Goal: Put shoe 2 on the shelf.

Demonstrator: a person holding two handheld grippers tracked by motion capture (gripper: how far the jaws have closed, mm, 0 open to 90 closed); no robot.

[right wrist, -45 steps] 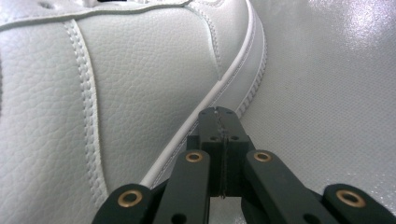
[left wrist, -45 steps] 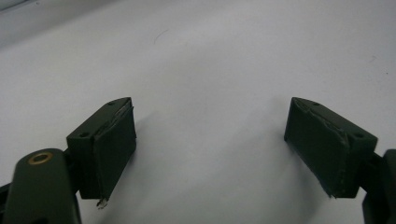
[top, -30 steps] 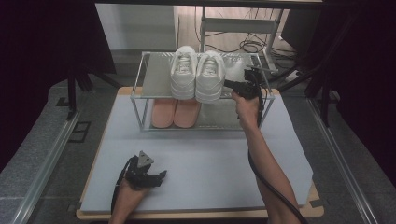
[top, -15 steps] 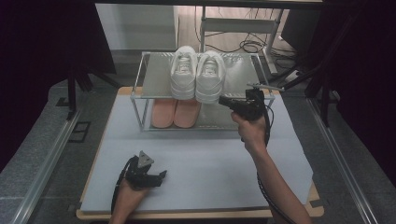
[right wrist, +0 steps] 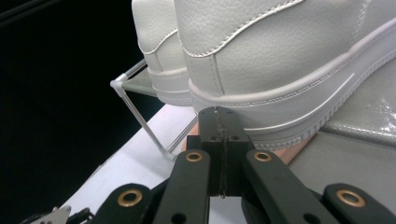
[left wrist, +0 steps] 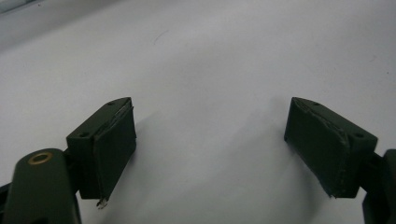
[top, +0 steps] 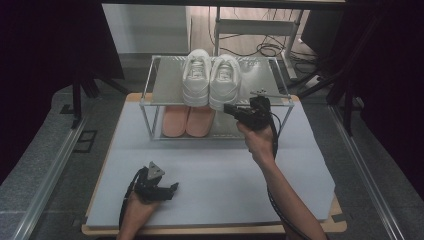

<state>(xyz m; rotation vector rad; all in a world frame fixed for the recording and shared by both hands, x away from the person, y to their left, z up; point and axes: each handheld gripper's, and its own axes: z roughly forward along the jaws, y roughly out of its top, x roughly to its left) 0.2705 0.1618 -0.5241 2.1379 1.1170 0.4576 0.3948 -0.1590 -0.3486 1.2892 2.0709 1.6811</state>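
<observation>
Right claw view showed the nearer white sneaker looming just past the right claw, its heel and thick ribbed sole sitting on the top shelf of a wire-framed shoe rack, with the second white sneaker pressed alongside it farther off. That claw's two black jaws were pressed flat together with nothing between them, their tips level with the sneaker's sole and very close to it, though whether they touched it could not be told. High view placed the pair of white sneakers side by side on the grey top shelf, toes toward the person, toward the rack's left half, and a pair of pink slippers lay directly beneath them on the lower shelf. The right claw was held up at the front edge of the top shelf, pointing at the right-hand sneaker's toe, the forearm reaching in from the bottom right and a cable trailing back along it. The rack stood at the far end of a pale grey counter. The left claw rested low on the counter near its front left, well apart from the rack. Left claw view showed its jaws spread wide over the bare pale surface, holding nothing.
</observation>
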